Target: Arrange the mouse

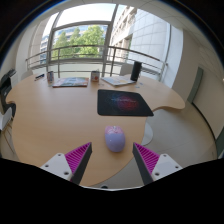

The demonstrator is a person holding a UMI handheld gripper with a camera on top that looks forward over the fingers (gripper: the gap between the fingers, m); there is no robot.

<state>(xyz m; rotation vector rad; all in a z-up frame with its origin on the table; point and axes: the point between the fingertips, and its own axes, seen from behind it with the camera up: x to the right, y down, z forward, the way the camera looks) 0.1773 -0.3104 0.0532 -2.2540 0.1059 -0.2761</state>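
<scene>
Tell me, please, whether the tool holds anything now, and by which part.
Nothing is held. The tool is open; the small lavender rounded mouse rests on the wooden table between its fingers, with gaps at both sides.

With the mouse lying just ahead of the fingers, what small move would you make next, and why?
I would probably ease the gripper forward so the open fingers straddle the lavender mouse. It rests on the wooden table just ahead of them, not yet between the pads, and the black mouse pad lies beyond it.
</scene>
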